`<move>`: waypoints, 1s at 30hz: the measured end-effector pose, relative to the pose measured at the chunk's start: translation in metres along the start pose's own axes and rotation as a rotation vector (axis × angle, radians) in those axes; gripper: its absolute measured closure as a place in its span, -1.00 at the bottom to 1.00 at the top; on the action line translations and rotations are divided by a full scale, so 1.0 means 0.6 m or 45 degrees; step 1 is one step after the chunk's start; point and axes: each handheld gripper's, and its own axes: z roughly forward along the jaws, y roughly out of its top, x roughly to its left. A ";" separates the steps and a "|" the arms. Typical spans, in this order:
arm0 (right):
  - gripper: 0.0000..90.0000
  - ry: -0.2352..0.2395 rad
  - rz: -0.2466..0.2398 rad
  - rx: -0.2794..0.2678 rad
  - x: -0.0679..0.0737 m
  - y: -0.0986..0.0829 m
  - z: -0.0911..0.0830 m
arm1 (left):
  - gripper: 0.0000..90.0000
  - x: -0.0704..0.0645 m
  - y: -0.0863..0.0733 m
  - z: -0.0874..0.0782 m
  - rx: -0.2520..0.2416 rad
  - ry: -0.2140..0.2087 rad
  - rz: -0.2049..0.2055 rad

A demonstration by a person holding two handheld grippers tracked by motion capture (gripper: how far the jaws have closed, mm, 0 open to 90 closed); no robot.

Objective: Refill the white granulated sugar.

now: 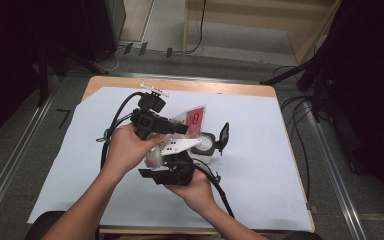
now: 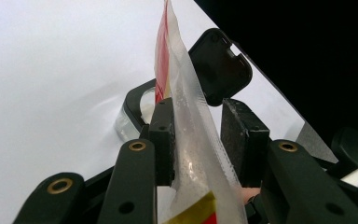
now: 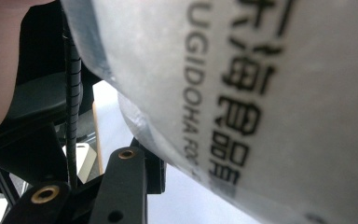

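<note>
Between the left gripper [image 2: 198, 140] jaws a clamped packet [image 2: 191, 154] stands edge-on; the right gripper view reveals its print, jaws' state unclear.

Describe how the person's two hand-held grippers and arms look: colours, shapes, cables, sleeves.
Both are black: the left hand-held gripper has blocky jaws with brass rivets and a trailing black cable; the right hand-held gripper carries a pale three-cornered plate. The forearms are bare, no sleeves showing.

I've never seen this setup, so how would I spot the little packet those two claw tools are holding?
Find the white sheet covering the table, then the hands at its near middle. The packet stands between them, above a clear round container with a black lid; it alone is red and translucent.
</note>
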 end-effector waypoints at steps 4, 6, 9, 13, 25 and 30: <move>0.39 0.000 0.011 -0.004 -0.002 -0.001 0.000 | 0.47 -0.001 0.000 0.001 0.007 0.006 0.000; 0.39 0.005 0.020 -0.005 -0.002 0.000 0.000 | 0.47 -0.001 0.000 0.001 0.007 0.007 -0.001; 0.39 0.009 0.031 -0.005 -0.001 0.000 0.000 | 0.48 -0.001 0.000 0.000 0.009 0.006 -0.001; 0.39 0.007 0.029 -0.003 -0.001 0.000 0.000 | 0.48 0.000 0.000 0.001 0.005 0.003 -0.004; 0.39 -0.010 -0.006 0.009 0.002 -0.001 0.000 | 0.51 0.001 0.000 0.001 0.010 0.003 -0.001; 0.39 -0.010 -0.008 0.009 0.002 -0.001 0.001 | 0.51 0.002 0.000 0.001 0.009 0.002 -0.003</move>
